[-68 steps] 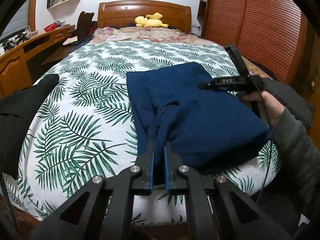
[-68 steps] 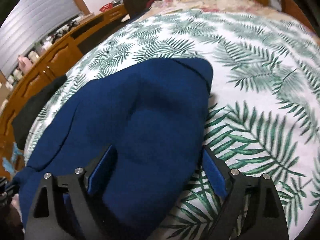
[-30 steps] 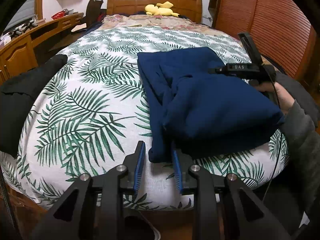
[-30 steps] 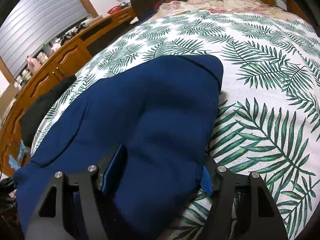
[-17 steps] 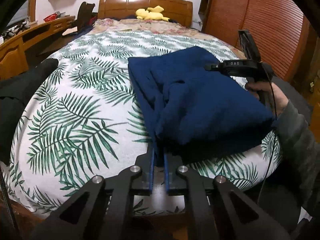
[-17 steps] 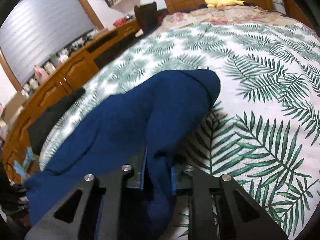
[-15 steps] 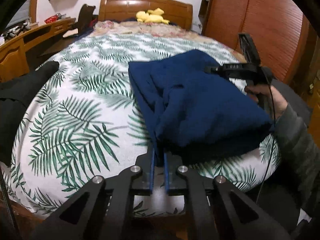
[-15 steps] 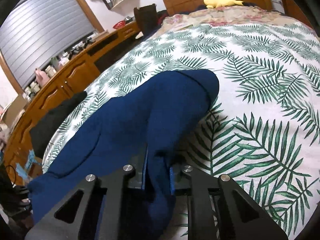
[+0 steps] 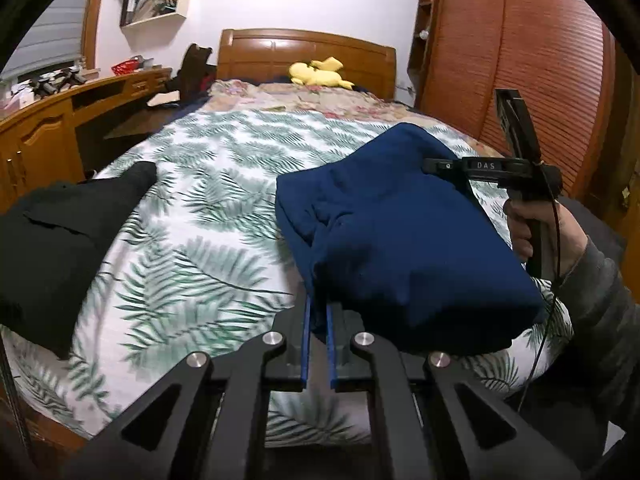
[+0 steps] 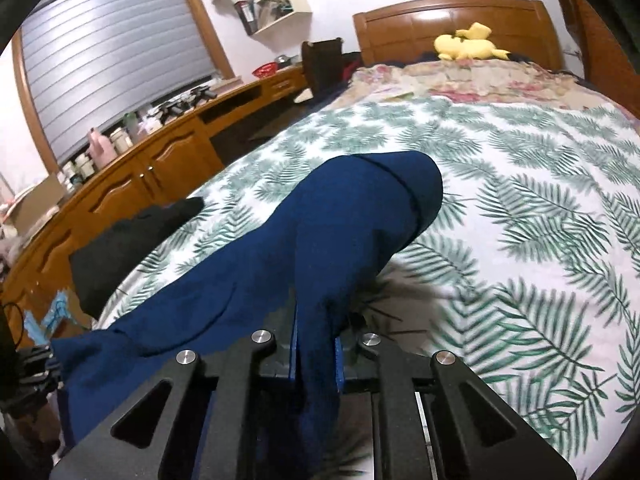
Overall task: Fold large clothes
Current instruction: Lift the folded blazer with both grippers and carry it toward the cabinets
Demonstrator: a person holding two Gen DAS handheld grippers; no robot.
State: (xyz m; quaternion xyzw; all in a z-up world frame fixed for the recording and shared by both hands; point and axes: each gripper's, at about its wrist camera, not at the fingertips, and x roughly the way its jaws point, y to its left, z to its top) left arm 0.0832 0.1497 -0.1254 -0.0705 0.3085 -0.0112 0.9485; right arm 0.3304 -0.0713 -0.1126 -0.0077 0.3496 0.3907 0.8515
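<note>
A dark blue garment (image 9: pixel 404 240) lies half folded on the leaf-print bedspread (image 9: pixel 192 248), its near edge raised off the bed. My left gripper (image 9: pixel 318 320) is shut on the garment's near left corner. In the right wrist view the same blue garment (image 10: pixel 320 248) drapes up from the bed into my right gripper (image 10: pixel 316 336), which is shut on a bunch of its near edge. The right gripper's body (image 9: pixel 516 168) and the hand holding it (image 9: pixel 536 236) show at the right of the left wrist view.
A black garment (image 9: pixel 60 232) lies at the bed's left edge. A wooden desk and cabinets (image 10: pixel 120 184) run along the left side. A yellow plush toy (image 9: pixel 320 74) sits by the headboard, and slatted wardrobe doors (image 9: pixel 540 60) stand at the right.
Both grippers closed on the blue garment's near edge, then rose, lifting that edge off the bedspread.
</note>
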